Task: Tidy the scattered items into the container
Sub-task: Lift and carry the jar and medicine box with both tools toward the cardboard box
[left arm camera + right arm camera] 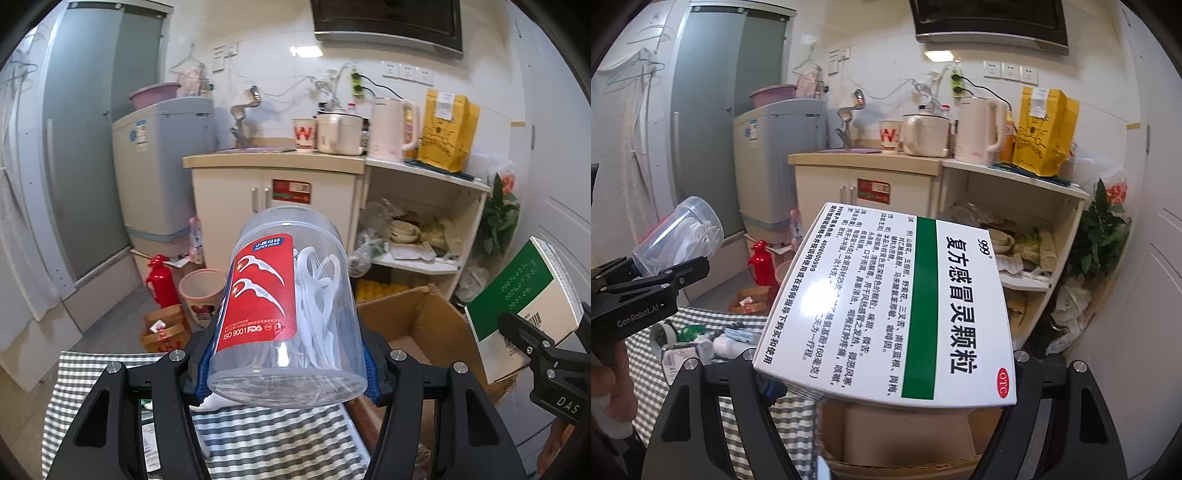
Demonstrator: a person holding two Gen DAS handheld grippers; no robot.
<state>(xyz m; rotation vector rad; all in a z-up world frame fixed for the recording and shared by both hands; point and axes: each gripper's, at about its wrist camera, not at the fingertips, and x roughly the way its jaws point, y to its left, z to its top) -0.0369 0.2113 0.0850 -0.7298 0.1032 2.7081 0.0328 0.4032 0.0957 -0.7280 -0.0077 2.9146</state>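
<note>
My left gripper (284,373) clamps a clear floss-pick jar (288,310) by its sides, held in the air above the far edge of the checked tablecloth (266,435). My right gripper (886,373) grips a white-and-green medicine box (886,302), tilted above the open cardboard box (905,439) just beyond that edge. Small packets (701,343) lie scattered on the cloth.
</note>
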